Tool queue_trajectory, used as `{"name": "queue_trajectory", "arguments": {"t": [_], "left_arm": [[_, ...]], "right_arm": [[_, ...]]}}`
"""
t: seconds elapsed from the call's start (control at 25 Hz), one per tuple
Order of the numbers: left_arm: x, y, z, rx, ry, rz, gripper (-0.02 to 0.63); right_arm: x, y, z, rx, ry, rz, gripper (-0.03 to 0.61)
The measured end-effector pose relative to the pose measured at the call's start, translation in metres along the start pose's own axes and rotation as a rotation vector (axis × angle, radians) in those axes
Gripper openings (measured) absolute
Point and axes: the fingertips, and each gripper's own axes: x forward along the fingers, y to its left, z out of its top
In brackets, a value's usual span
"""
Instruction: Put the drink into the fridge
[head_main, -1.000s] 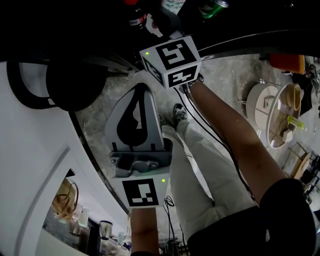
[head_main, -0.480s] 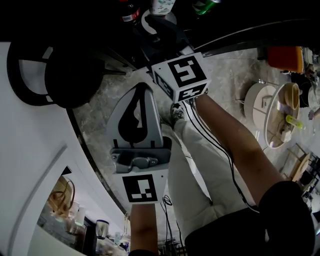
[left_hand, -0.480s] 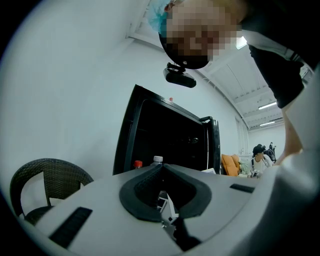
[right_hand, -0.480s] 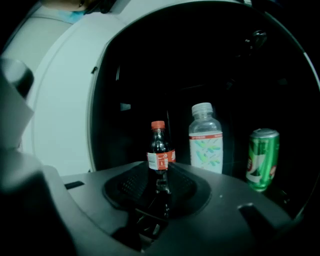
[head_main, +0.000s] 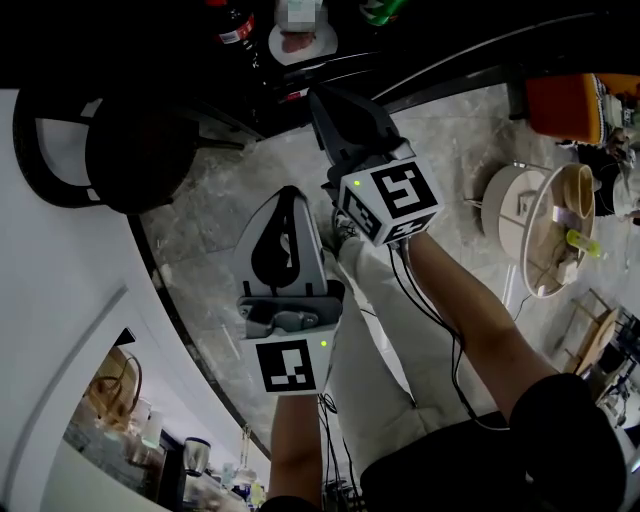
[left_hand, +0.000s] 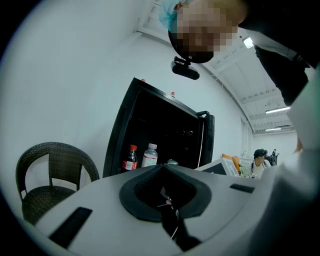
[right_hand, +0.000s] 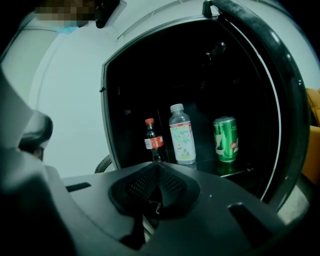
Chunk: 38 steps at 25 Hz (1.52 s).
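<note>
The fridge (right_hand: 145, 70) is standing open with its door (right_hand: 282, 95) swung out to the right, and both grippers are hanging in front of it. The right gripper (right_hand: 157, 165) has just been closing its jaws, which are meeting on nothing. The left gripper (left_hand: 161, 167) is also pressing its jaws together on nothing. Three drinks are standing side by side on the shelf inside: water bottle (right_hand: 181, 135), can (right_hand: 225, 139) and cola bottle (right_hand: 152, 141). The placing is looking finished, so the next move is probably calling for a gripper to reach the door's edge and push it closed without jolting the drinks.
</note>
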Motion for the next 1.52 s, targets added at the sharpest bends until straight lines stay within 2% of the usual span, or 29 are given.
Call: {"name": "queue_trajectory", "arguments": {"t": [0.4, 0.76, 0.88, 1.0, 1.24, 1.52], "left_arm": [[-0.014, -0.032, -0.022, -0.032, 0.071, 0.007, 0.009], [-0.016, -0.052, 0.008, -0.009, 0.078, 0.002, 0.009], [-0.018, -0.06, 0.026, -0.012, 0.08, 0.004, 0.009], [-0.016, -0.068, 0.056, 0.0, 0.046, 0.007, 0.009], [-0.018, -0.087, 0.107, 0.031, 0.015, -0.007, 0.009], [-0.034, -0.111, 0.158, 0.067, -0.011, -0.022, 0.009]], "right_arm": [[-0.071, -0.01, 0.002, 0.021, 0.006, -0.001, 0.014], [-0.124, 0.013, 0.041, -0.014, 0.013, 0.09, 0.014], [-0.141, 0.022, 0.054, -0.063, 0.034, 0.111, 0.014], [-0.155, 0.029, 0.077, -0.089, 0.023, 0.144, 0.014], [-0.178, 0.025, 0.127, -0.067, 0.015, 0.107, 0.014], [-0.205, 0.038, 0.182, -0.056, -0.034, 0.141, 0.014]]}}
